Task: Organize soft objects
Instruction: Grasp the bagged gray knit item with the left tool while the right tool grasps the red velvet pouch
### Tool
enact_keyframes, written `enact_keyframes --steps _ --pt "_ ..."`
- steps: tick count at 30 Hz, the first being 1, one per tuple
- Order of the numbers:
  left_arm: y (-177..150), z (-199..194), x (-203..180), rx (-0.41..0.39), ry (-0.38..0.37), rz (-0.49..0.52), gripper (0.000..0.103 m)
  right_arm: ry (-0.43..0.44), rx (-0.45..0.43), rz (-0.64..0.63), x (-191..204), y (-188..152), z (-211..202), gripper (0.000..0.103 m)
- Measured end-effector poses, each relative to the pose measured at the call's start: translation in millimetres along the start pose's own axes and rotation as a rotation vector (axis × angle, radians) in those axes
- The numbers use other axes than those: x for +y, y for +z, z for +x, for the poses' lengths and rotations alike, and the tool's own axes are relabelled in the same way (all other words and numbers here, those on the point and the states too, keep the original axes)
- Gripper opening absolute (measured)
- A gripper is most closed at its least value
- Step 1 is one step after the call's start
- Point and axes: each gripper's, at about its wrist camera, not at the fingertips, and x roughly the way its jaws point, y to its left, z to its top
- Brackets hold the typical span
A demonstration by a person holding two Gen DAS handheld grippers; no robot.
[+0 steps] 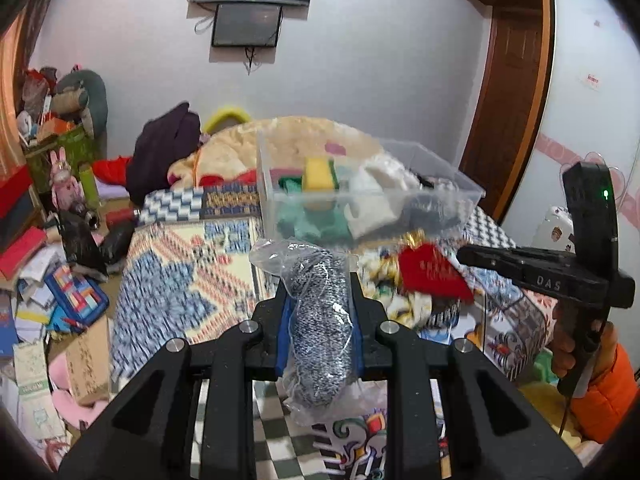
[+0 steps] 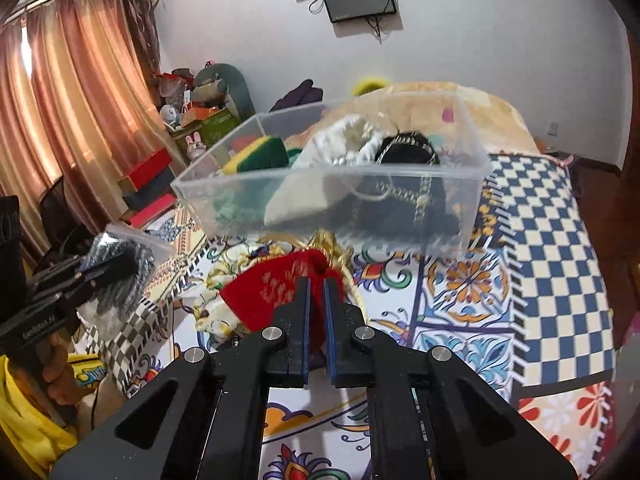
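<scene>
Patterned bedding [image 2: 460, 296] covers the bed. Leftmost, the left gripper [image 1: 320, 280] pinches a bagged grey knit item [image 1: 320, 328], held above the cover. Further right, the right gripper [image 2: 316, 280] has its fingers pressed on a red pouch [image 2: 272, 288], just before the clear bin [image 2: 472, 184] of soft things

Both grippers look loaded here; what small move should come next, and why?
Probably carry the left gripper forward over the clear plastic bin and release: it is shut on the bagged grey knit item, short of the bin. The right gripper pinches the red pouch.
</scene>
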Motion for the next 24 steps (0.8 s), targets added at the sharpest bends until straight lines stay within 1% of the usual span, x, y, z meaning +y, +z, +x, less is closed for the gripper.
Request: enact_keyframes --steps 2,4,5,6,8,9,11,13,14,15,16,17,19,21,24 --pt "9.7 -3.8 -0.6 -0.027 0.001 0.006 0.024 -0.03 -0.013 -0.006 -1.5 3.4 -5.0 0.006" --pt "18.9 -6.8 -1.7 -0.052 -0.004 0.009 0.024 -0.015 0.003 -0.005 -2.6 7.5 -4.9 0.009" --pt "22.8 -7.6 -2.4 -0.063 -0.008 0.01 0.024 0.004 0.034 0.004 -2.5 9.7 -0.2 0.023" --pt "26.2 -8.1 -3.4 -0.073 -0.014 0.011 0.024 0.01 0.048 0.008 -1.8 10.3 3.7 0.051" --pt "29.3 -8.1 -5.5 -0.082 -0.019 0.013 0.024 0.018 0.054 0.006 2.6 10.2 12.9 0.074" --pt "29.9 -7.8 -6.4 -0.085 -0.023 0.016 0.024 0.012 0.048 -0.001 3.9 10.1 15.3 0.074" --pt "29.7 -5.8 -8.0 -0.082 -0.024 0.025 0.024 0.001 0.079 -0.019 6.4 10.4 29.0 0.074" --pt "29.5 -3.5 -8.0 -0.076 -0.023 0.028 0.024 0.012 0.112 -0.003 2.9 10.8 42.9 0.07" --pt "29.4 -2.8 -7.8 -0.074 -0.025 0.028 0.024 0.031 0.13 0.017 -1.2 10.7 50.3 0.058" --pt "29.8 -2.5 -8.0 -0.073 -0.025 0.029 0.024 0.035 0.128 0.026 -4.4 11.7 51.1 0.044" --pt "30.0 -2.2 -7.6 -0.074 -0.023 0.03 0.024 0.037 0.119 0.031 -6.7 12.9 50.4 0.037" --pt "29.9 -2.4 -8.0 -0.075 -0.022 0.032 0.024 0.064 0.13 0.042 -9.4 13.6 50.7 0.031" --pt "30.7 -0.8 -7.7 -0.073 -0.022 0.031 0.024 0.066 0.114 0.049 -11.6 13.1 44.6 0.03" --pt "32.8 1.1 -8.1 -0.071 -0.026 0.028 0.024 0.05 0.091 0.029 -10.0 13.8 36.3 0.023" --pt "39.5 4.3 -10.4 -0.072 -0.035 0.026 0.024 0.012 0.038 -0.014 -4.9 16.6 18.9 0.02"
